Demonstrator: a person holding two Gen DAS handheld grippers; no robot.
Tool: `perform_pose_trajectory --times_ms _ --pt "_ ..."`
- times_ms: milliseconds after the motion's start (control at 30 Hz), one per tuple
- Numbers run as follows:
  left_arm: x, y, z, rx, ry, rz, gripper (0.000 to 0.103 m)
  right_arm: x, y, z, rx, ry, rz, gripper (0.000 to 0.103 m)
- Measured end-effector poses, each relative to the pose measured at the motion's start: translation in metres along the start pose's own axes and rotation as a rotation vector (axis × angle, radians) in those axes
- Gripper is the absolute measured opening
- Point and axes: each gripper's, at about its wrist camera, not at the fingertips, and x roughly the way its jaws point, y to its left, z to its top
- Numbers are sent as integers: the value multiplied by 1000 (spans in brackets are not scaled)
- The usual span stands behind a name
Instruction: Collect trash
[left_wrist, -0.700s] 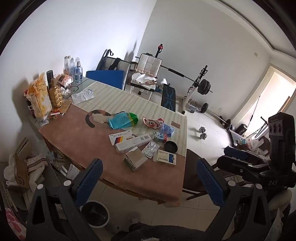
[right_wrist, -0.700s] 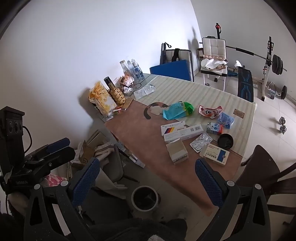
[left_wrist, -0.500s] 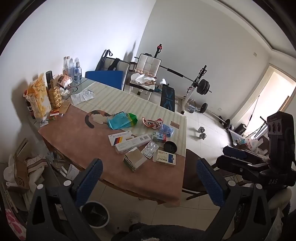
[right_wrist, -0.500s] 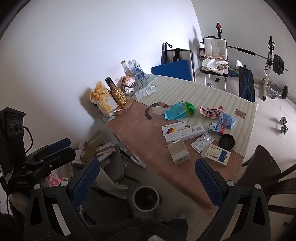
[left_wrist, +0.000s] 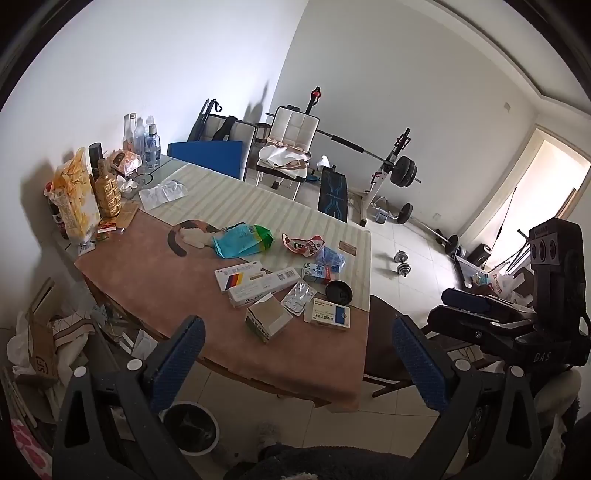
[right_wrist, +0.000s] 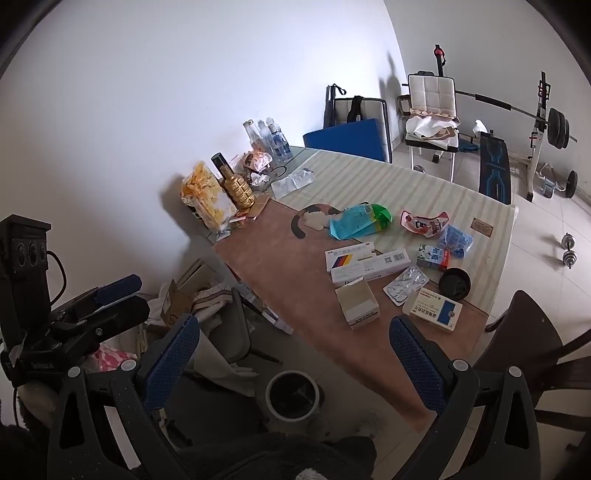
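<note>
Trash lies on the table (left_wrist: 147, 280): several medicine boxes (left_wrist: 266, 320) (right_wrist: 357, 303), a blister pack (left_wrist: 298, 297), a blue-green bag (left_wrist: 242, 240) (right_wrist: 359, 220), a red wrapper (left_wrist: 303, 244) (right_wrist: 424, 223) and a black lid (left_wrist: 338, 291). A trash bin (left_wrist: 191, 427) (right_wrist: 292, 396) stands on the floor by the table's near edge. My left gripper (left_wrist: 295, 360) is open and empty, held back from the table above the floor. My right gripper (right_wrist: 291, 362) is open and empty above the bin. Each gripper shows in the other's view, at the right edge (left_wrist: 517, 325) and the left edge (right_wrist: 55, 317).
Bottles (left_wrist: 142, 142), a snack bag (left_wrist: 75, 199) and a gold bottle (left_wrist: 108, 192) stand at the table's far left. A dark chair (right_wrist: 532, 347) is at the table's right. Cardboard and clutter (left_wrist: 40, 343) lie on the floor left. Gym gear (left_wrist: 388, 173) stands behind.
Both grippers have shifted slightly, so the table sits a little differently in view. Nothing was taken hold of; both stay open.
</note>
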Motion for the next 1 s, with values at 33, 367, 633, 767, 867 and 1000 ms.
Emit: perform_pose_trajectory --times_ms 33,367,633,767,867,1000 --pt "-1 0 0 0 0 0 103 0 1 2 -1 1 1 103" --pt "3 -4 1 -1 1 -4 103 2 5 2 -1 3 0 103" --pt "5 -5 0 3 1 -3 103 5 3 8 -3 3 0 103" --pt "5 -10 1 6 0 -7 103 5 2 10 -3 4 0 103" --pt "6 -14 0 8 3 -8 103 5 2 11 -3 3 -4 103" --pt "15 -10 -1 15 13 -23 103 5 0 12 -3 1 -7 103"
